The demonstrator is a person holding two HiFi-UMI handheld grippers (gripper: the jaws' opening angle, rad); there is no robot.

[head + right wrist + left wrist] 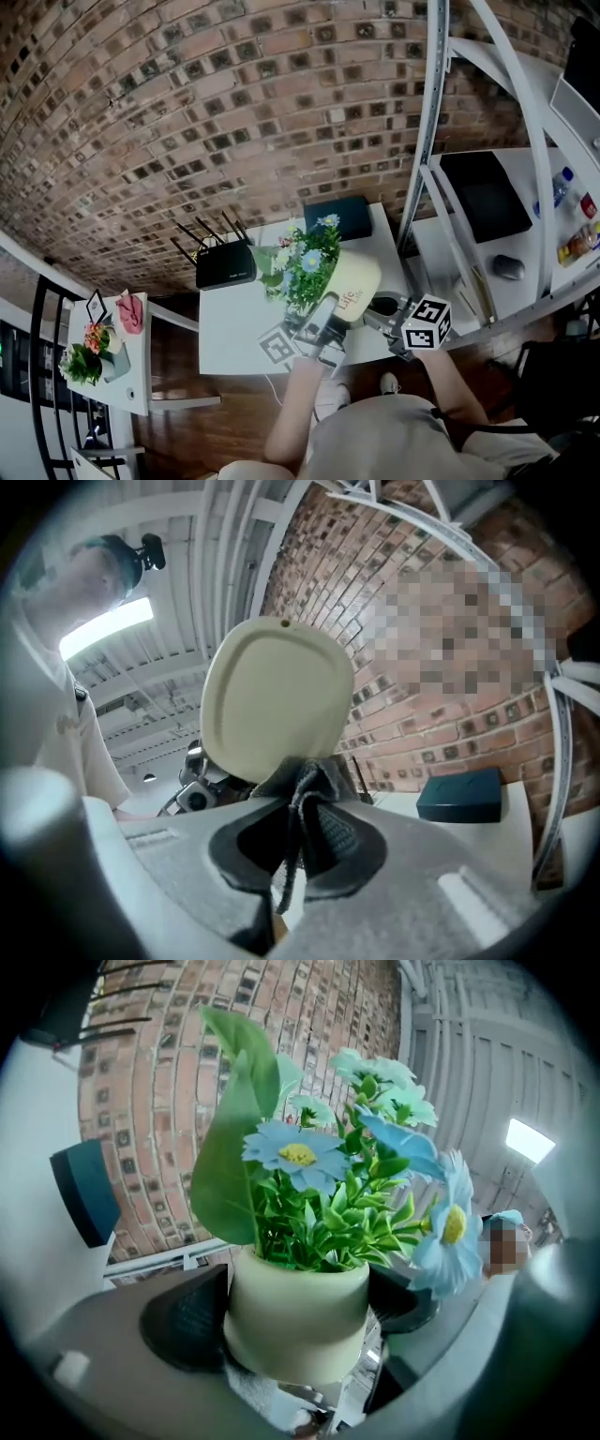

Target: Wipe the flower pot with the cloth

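— What do the left tongs (296,1309) hold?
— They clamp the flower pot (358,277) by its sides, tilted over the tabletop (234,323).
— And the right tongs (298,846)?
— They pinch the cloth (305,789), which touches the pot's base. Farther off, a dark box (339,216) lies by the brick wall (187,112).

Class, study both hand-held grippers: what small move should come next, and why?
Probably slide the cloth across the underside of the flower pot: the left hand-held gripper holds it tipped up, and the right hand-held gripper pinches the cloth right at that base.
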